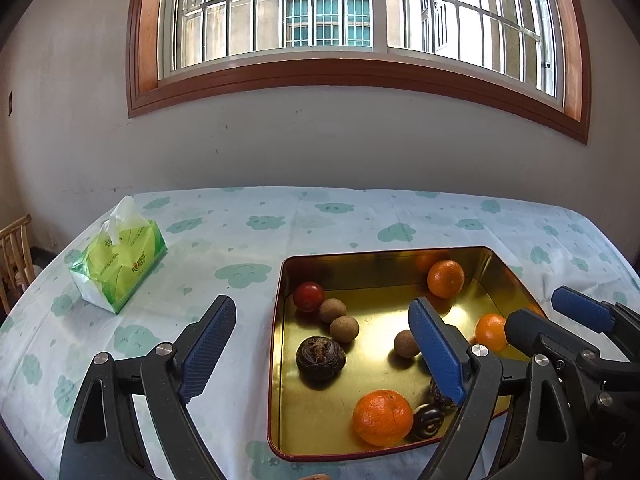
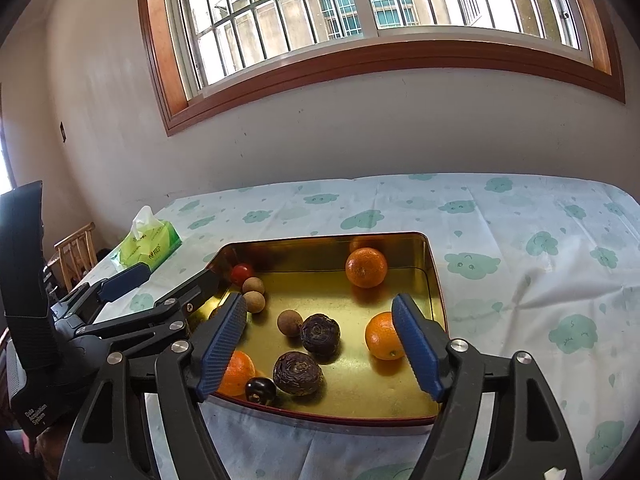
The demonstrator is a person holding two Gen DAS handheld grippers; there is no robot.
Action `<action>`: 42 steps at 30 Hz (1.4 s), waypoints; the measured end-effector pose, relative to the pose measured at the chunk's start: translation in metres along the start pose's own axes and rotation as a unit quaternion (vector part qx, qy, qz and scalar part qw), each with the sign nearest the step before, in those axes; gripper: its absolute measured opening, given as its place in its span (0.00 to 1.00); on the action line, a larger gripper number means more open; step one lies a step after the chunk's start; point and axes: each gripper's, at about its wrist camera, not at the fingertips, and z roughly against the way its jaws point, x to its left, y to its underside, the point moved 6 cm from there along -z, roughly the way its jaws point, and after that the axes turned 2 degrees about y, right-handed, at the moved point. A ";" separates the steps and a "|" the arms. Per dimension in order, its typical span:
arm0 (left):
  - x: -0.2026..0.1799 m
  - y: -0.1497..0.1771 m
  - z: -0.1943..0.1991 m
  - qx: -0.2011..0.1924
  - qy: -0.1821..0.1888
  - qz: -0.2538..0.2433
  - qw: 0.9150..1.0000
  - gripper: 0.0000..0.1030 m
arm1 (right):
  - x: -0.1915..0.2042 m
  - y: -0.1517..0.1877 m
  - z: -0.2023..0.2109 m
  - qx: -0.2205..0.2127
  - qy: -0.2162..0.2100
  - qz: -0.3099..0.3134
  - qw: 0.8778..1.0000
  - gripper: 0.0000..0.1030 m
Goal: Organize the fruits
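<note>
A gold tin tray [image 1: 280,360] [image 2: 434,280] on the table holds three oranges [image 1: 383,417] [image 2: 366,267], a red tomato [image 1: 308,296] [image 2: 242,273], three brown longans [image 1: 344,328] [image 2: 289,323], dark water chestnuts [image 1: 320,357] [image 2: 298,372] and a small dark glossy fruit [image 1: 426,422] [image 2: 260,390]. My left gripper [image 1: 324,350] is open and empty over the tray's left side. My right gripper [image 2: 320,346] is open and empty over the tray's near edge; it also shows in the left wrist view [image 1: 560,316].
A green tissue pack [image 1: 120,264] [image 2: 150,246] lies on the cloud-patterned tablecloth [image 1: 224,240] left of the tray. A wooden chair [image 1: 14,256] stands beyond the table's left edge. A wall with a barred window is behind the table.
</note>
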 end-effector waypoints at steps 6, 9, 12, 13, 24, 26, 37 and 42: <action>0.008 -0.001 0.023 -0.008 -0.001 0.011 1.000 0.96 | 0.006 -0.005 0.016 -0.013 0.004 0.003 1.000 0.79; 0.012 -0.002 0.036 -0.012 -0.002 0.017 1.000 0.97 | 0.009 -0.008 0.027 -0.022 0.007 0.006 1.000 0.80; 0.017 -0.002 0.050 -0.015 -0.009 0.021 1.000 0.98 | 0.015 -0.009 0.039 -0.029 0.009 0.010 0.999 0.81; 0.018 -0.002 0.055 -0.017 -0.008 0.023 1.000 0.98 | 0.017 -0.009 0.043 -0.031 0.010 0.011 0.999 0.81; 0.034 -0.008 0.123 -0.057 -0.017 0.035 0.998 1.00 | 0.037 0.000 0.095 -0.054 0.012 0.035 0.998 0.89; 0.036 -0.009 0.134 -0.060 -0.009 0.040 0.997 1.00 | 0.038 0.000 0.106 -0.059 0.011 0.036 0.998 0.90; 0.025 -0.007 0.188 -0.084 -0.005 0.025 0.996 1.00 | 0.047 0.009 0.153 -0.078 0.016 0.051 0.996 0.93; 0.018 0.000 0.210 -0.104 -0.016 0.021 0.994 1.00 | 0.053 0.012 0.168 -0.086 0.022 0.053 0.995 0.94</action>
